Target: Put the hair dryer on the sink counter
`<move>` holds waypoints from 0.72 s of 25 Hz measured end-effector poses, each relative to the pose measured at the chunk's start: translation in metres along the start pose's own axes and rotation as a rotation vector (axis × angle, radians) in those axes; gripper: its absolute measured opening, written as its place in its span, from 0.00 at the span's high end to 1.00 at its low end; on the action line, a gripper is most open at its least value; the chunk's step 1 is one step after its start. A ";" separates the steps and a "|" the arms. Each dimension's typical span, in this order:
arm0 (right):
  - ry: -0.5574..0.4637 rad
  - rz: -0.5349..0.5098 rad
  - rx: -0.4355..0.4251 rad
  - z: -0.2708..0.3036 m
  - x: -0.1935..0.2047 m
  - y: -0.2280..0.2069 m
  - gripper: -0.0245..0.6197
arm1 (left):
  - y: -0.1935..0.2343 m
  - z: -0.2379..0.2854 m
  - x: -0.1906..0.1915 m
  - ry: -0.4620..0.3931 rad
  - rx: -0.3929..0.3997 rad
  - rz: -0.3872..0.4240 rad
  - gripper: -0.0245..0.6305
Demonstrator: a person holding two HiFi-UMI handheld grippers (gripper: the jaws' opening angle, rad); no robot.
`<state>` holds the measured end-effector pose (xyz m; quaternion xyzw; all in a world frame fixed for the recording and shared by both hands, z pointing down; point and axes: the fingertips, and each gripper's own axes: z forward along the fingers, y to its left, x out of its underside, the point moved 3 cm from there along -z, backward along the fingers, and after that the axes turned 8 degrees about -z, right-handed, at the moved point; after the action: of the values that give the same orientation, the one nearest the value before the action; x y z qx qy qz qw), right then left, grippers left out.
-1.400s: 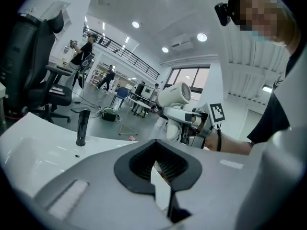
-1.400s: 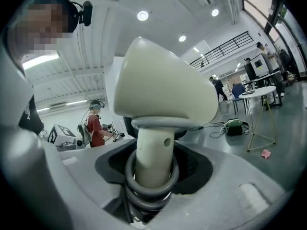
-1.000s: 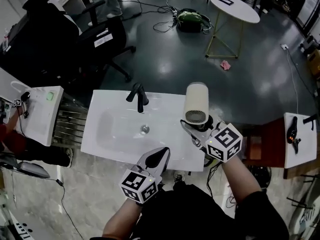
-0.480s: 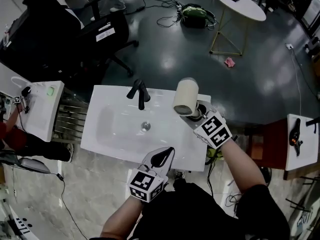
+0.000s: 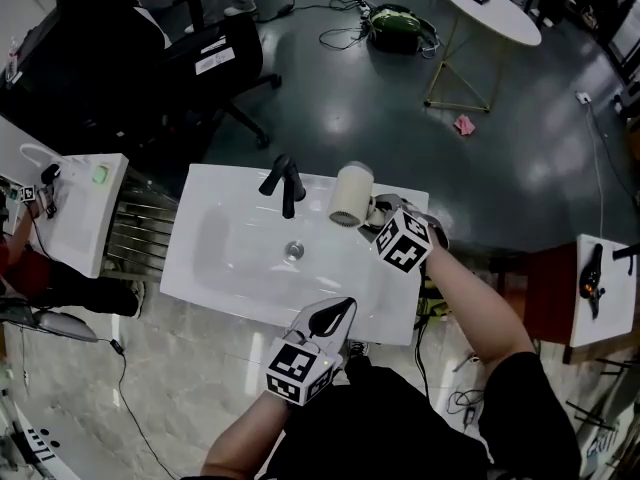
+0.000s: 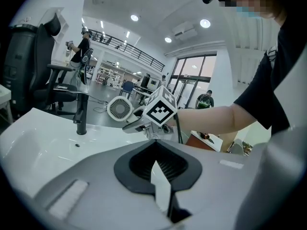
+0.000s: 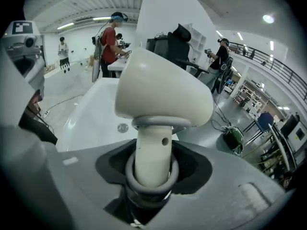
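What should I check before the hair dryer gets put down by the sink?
1. Right gripper clamped on the hair dryer handle: ok.
2. Bare sink counter to the right of the faucet: ok.
3. Hair dryer resting on the sink counter: not ok, it looks raised.
4. Left gripper out of the way, shut and empty: ok.
5. Hair dryer switched off: cannot tell.

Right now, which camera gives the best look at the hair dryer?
The right gripper view: the hair dryer fills the frame, its handle clamped in the right gripper. The head view shows the hair dryer small, from above, at the sink counter's back edge. The left gripper view catches only its round grille, far off.
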<state>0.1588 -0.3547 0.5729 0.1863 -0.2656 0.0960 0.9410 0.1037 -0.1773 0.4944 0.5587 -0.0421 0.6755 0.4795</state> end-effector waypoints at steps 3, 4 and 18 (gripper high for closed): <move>0.059 -0.047 -0.022 0.016 0.004 -0.001 0.65 | 0.005 -0.002 0.001 0.000 -0.009 -0.002 0.96; 0.075 -0.053 -0.029 0.021 0.005 -0.002 0.65 | 0.006 -0.002 0.002 0.002 -0.013 0.000 0.96; 0.298 -0.242 -0.120 0.079 0.020 -0.004 0.64 | 0.014 -0.003 0.013 0.024 -0.025 -0.018 0.96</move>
<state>0.1401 -0.3880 0.6451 0.1442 -0.1041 -0.0073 0.9840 0.0926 -0.1749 0.5104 0.5449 -0.0397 0.6770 0.4931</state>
